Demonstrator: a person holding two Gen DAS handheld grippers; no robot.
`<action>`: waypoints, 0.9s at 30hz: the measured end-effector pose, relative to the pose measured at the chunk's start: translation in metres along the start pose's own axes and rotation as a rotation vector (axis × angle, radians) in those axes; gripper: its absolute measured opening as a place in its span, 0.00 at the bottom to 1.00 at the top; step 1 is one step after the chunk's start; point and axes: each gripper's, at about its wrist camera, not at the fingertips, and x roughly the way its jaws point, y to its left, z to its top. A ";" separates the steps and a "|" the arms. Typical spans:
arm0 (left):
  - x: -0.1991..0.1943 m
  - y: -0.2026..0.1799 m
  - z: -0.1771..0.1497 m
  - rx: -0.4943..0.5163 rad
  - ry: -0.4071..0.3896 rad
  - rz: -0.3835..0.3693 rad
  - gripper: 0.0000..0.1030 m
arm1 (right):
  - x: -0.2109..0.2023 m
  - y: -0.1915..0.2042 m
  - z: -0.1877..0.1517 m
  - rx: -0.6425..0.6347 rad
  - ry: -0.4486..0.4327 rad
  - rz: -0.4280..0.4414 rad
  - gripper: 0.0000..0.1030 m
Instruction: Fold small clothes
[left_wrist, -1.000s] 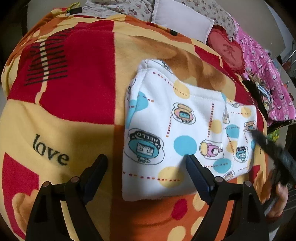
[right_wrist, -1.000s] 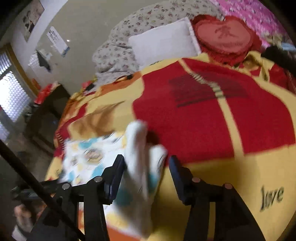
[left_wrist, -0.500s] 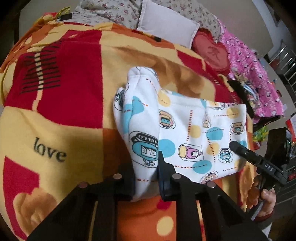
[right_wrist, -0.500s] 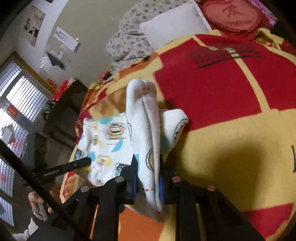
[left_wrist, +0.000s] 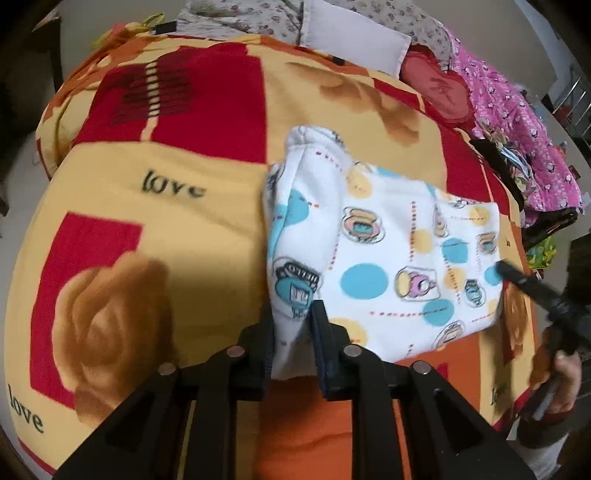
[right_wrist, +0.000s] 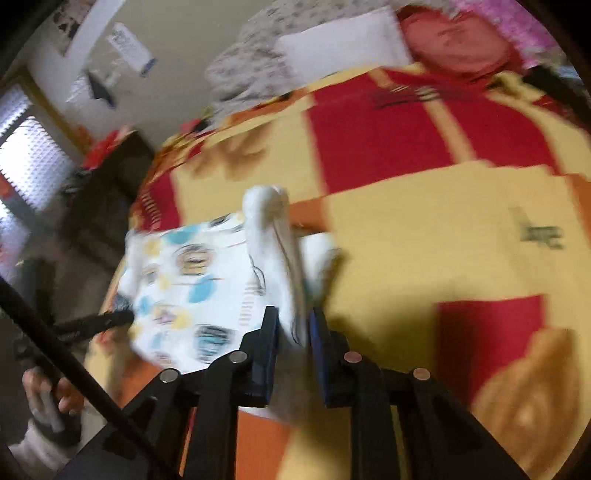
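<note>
Two grippers pinched one small printed garment (left_wrist: 384, 258) on the bed's blanket (left_wrist: 177, 236).
Left gripper (left_wrist: 293, 343) and right gripper (right_wrist: 293, 339) each had narrow jaws clamped on a bunched near edge, having just closed there. Soft, light and floppy, the cloth looked apt to sag between grips; corners and hems seemed the best holds.

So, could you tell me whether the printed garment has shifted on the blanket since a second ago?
Yes: the printed garment, clamped in the left gripper, has slid rightward, away from the blanket's "love" lettering.
</note>
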 end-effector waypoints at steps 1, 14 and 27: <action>-0.004 0.000 -0.001 -0.001 -0.012 0.012 0.24 | -0.010 -0.001 0.002 0.017 -0.024 0.004 0.24; 0.004 -0.048 0.036 0.075 -0.110 0.095 0.44 | 0.024 0.067 0.005 -0.204 0.006 -0.009 0.25; 0.035 -0.010 0.061 -0.022 -0.085 0.161 0.51 | 0.058 0.024 0.036 -0.071 -0.056 -0.013 0.24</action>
